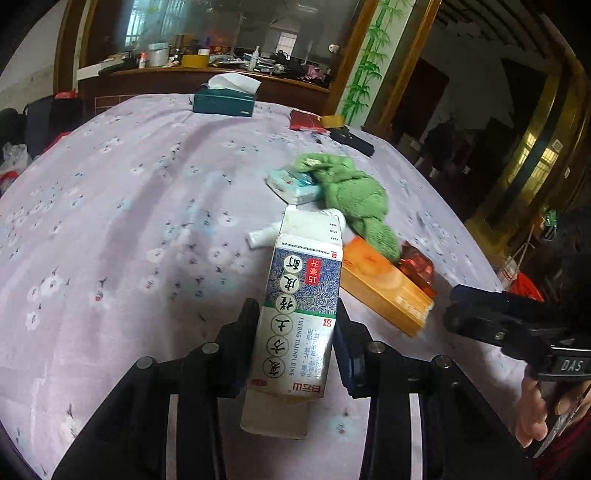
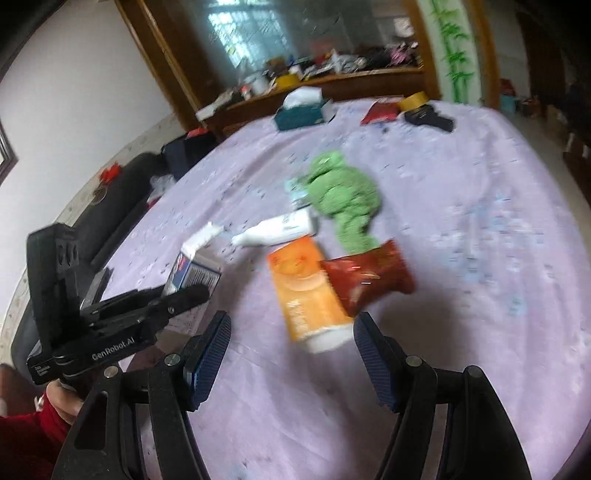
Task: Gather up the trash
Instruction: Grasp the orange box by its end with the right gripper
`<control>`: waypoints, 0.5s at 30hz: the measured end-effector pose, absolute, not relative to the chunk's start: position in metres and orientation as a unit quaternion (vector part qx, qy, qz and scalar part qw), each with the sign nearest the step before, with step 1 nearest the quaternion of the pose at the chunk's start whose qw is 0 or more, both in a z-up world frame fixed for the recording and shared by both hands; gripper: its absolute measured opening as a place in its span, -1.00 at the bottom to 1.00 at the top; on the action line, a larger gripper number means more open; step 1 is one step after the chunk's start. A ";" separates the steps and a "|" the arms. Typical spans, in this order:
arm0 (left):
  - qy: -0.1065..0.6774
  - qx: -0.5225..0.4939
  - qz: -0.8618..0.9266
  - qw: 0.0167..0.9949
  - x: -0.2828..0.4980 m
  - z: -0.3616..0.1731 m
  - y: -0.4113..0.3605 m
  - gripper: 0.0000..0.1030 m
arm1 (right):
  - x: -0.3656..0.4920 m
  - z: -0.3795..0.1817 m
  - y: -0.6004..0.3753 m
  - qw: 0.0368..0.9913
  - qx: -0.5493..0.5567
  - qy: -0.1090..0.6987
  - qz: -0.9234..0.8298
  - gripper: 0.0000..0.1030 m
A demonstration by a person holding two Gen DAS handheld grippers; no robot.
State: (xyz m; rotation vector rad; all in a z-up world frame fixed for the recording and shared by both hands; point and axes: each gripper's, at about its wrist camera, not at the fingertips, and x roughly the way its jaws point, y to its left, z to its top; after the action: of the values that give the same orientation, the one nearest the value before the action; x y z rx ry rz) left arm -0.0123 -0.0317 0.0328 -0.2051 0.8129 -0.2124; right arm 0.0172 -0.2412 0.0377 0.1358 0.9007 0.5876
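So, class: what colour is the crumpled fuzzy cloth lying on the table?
Green; the crumpled fuzzy cloth shows best in the left wrist view.

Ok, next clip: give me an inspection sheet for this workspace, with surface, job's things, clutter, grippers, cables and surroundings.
Surface: lilac flowered tablecloth covering the table.
Job's things: white and blue printed medicine carton; orange cardboard box; red foil snack packet; white plastic bottle lying flat.
Clutter: crumpled green towel; teal tissue box; small pale blue packet.
Grippers: left gripper shut on the carton; right gripper open, empty, just short of the orange box.
Cables: nothing seen.
Surroundings: wood-framed mirror above a crowded shelf; bamboo-print panel.
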 end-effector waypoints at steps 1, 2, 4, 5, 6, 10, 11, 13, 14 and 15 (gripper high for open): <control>0.393 -0.097 -0.102 0.909 -0.013 0.032 -0.032 -0.29 | 0.020 0.036 -0.237 0.856 0.060 0.430 0.280 0.42; 0.394 -0.094 -0.102 0.909 -0.013 0.029 -0.033 -0.29 | 0.024 0.033 -0.233 0.855 0.053 0.435 0.277 0.42; 0.389 -0.097 -0.115 0.909 -0.014 0.031 -0.034 -0.28 | 0.033 0.028 -0.228 0.855 0.038 0.442 0.270 0.42; 0.383 -0.094 -0.113 0.912 -0.015 0.031 -0.034 -0.28 | 0.035 0.026 -0.227 0.855 0.032 0.443 0.268 0.42; 0.379 -0.089 -0.109 0.915 -0.016 0.032 -0.035 -0.28 | 0.040 0.025 -0.224 0.858 0.019 0.444 0.260 0.42; 0.376 -0.091 -0.119 0.914 -0.018 0.032 -0.035 -0.28 | 0.052 0.019 -0.214 0.857 -0.015 0.447 0.258 0.42; 0.377 -0.093 -0.120 0.914 -0.017 0.032 -0.035 -0.28 | 0.054 0.018 -0.211 0.855 -0.022 0.448 0.259 0.42; 0.381 -0.097 -0.121 0.912 -0.016 0.031 -0.034 -0.28 | 0.056 0.014 -0.202 0.853 -0.037 0.451 0.259 0.42; 0.381 -0.098 -0.121 0.912 -0.016 0.031 -0.033 -0.28 | 0.056 0.012 -0.198 0.851 -0.043 0.453 0.262 0.42; 0.381 -0.098 -0.123 0.911 -0.016 0.031 -0.033 -0.28 | 0.056 0.010 -0.195 0.852 -0.050 0.453 0.259 0.39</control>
State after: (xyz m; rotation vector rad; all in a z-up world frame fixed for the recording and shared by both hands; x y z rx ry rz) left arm -0.0159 -0.0334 0.0309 -0.2030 0.7865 -0.2528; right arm 0.0559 -0.1948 0.0100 -0.1062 0.9529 0.5455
